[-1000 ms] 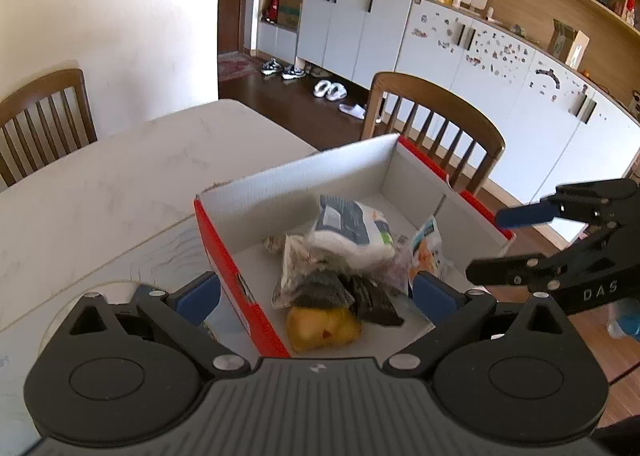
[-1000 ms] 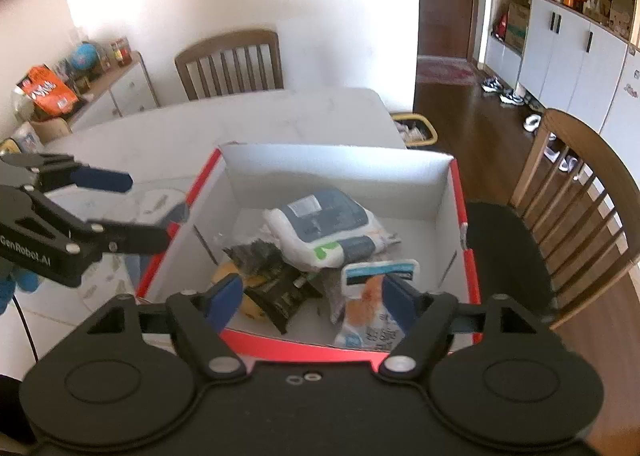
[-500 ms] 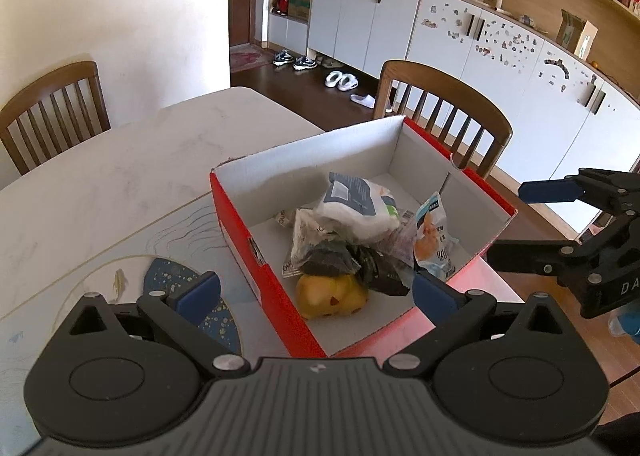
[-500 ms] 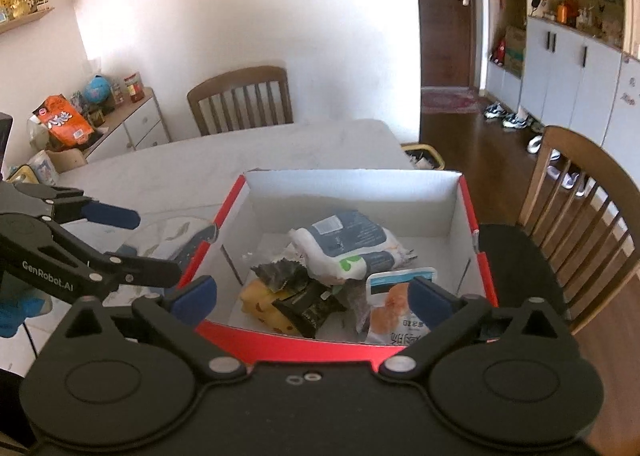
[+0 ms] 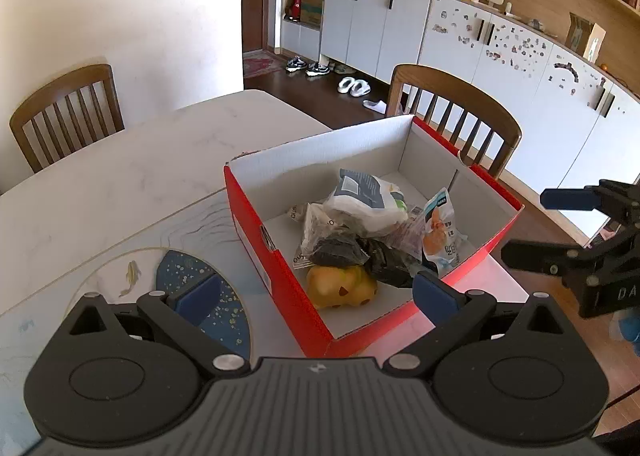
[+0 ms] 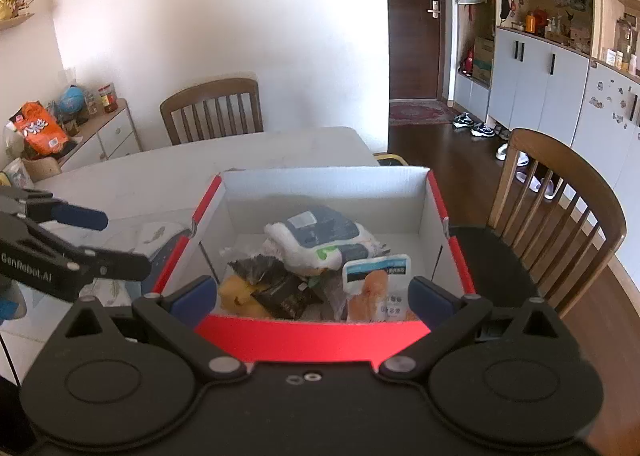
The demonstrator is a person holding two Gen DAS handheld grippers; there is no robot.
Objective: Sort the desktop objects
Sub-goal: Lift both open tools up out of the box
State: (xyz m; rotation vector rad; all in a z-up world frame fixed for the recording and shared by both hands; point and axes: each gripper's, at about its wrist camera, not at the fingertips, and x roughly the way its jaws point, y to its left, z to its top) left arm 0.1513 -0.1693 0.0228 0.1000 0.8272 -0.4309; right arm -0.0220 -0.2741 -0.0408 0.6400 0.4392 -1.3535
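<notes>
Left gripper [image 5: 314, 294]: my fingers spread wide, gripping nothing, above the table beside the box's near corner.
Right gripper [image 6: 312, 292]: my fingers likewise parted and unloaded, at the box's near red wall.
Red cardboard box [image 6: 320, 340]: open-topped, white inside, on the white table [image 5: 120, 175].
Contents: blue-and-white packet [image 5: 366, 197] atop the heap; orange-printed snack pouch [image 6: 378, 286] upright; dark wrappers [image 5: 360, 254]; yellow toy [image 5: 340, 290] at the near end.
Wooden chair [image 6: 560, 211]: beside the box.

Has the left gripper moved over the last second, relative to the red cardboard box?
Yes. The left gripper has drawn back and up from the red cardboard box: the box sits farther ahead in its view, with more of the white marble table showing.
</notes>
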